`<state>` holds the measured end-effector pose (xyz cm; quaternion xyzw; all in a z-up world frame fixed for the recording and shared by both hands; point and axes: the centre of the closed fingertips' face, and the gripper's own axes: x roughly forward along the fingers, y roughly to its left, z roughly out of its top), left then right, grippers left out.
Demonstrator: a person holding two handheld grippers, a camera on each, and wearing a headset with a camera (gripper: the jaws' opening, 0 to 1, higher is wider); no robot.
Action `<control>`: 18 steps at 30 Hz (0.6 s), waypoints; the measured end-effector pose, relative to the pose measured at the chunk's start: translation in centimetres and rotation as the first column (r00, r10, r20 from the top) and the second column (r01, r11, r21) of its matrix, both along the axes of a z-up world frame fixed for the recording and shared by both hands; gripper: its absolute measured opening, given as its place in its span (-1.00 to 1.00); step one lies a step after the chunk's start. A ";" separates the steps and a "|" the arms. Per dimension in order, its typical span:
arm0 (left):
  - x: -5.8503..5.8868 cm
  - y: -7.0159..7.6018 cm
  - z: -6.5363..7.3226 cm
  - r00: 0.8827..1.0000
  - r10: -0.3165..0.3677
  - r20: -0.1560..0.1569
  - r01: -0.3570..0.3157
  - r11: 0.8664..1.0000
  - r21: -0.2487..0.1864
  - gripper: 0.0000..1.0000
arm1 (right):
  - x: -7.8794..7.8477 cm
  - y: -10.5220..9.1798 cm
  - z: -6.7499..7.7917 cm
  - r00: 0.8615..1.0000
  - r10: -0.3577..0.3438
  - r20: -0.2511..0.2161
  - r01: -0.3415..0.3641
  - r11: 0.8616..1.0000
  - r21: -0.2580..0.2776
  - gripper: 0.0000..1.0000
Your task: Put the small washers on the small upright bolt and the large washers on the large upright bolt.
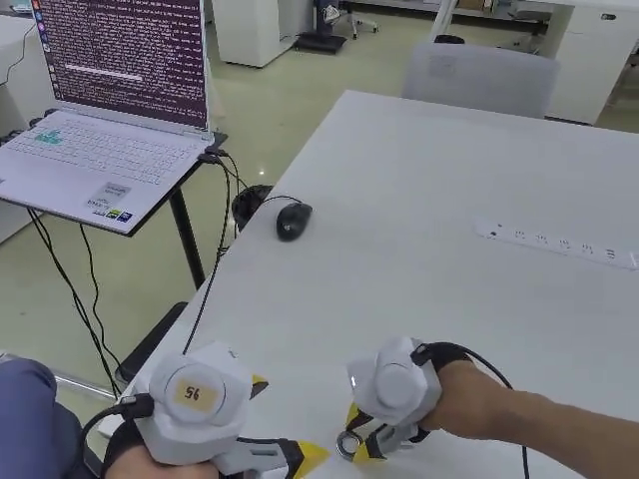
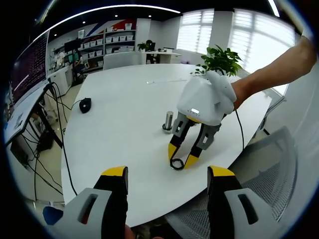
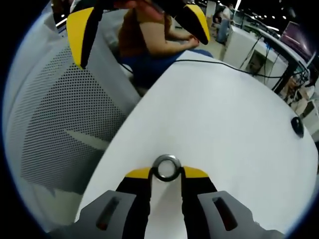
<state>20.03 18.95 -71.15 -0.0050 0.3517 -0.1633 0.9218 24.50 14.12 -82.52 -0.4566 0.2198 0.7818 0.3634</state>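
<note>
My right gripper is shut on a metal washer, pinched by its rim between the yellow tips just above the white table. In the left gripper view the right gripper points down near the table's front edge with the washer at its tips. One upright bolt stands on the table just behind it. My left gripper is open and holds nothing, off the table's near edge. In the head view the left gripper and right gripper sit low, with the washer visible.
A black mouse with its cable lies at the table's left edge. A white power strip lies at the right. A laptop sits on a stand to the left. A grey chair stands at the far side, a mesh chair below the near edge.
</note>
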 end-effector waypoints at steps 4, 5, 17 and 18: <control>0.0 -0.2 0.0 1.000 -0.004 0.000 0.004 1.000 -0.001 0.28 | 0.7 -0.4 0.2 0.999 -0.041 -0.006 0.041 0.999 0.008 -0.55; 0.0 -0.2 0.1 1.000 -0.005 0.001 0.005 1.000 -0.001 0.28 | 1.0 -0.4 0.4 0.998 -0.058 -0.007 0.058 0.998 0.017 -0.55; 0.7 -0.9 0.1 1.000 -0.023 0.005 0.023 1.000 -0.003 0.28 | 5.4 -0.1 6.1 0.971 -0.240 0.023 0.234 0.960 0.152 -0.54; 0.8 -1.0 0.1 1.000 -0.027 0.006 0.027 1.000 -0.005 0.28 | 5.8 -0.2 6.5 0.969 -0.247 0.031 0.239 0.958 0.157 -0.54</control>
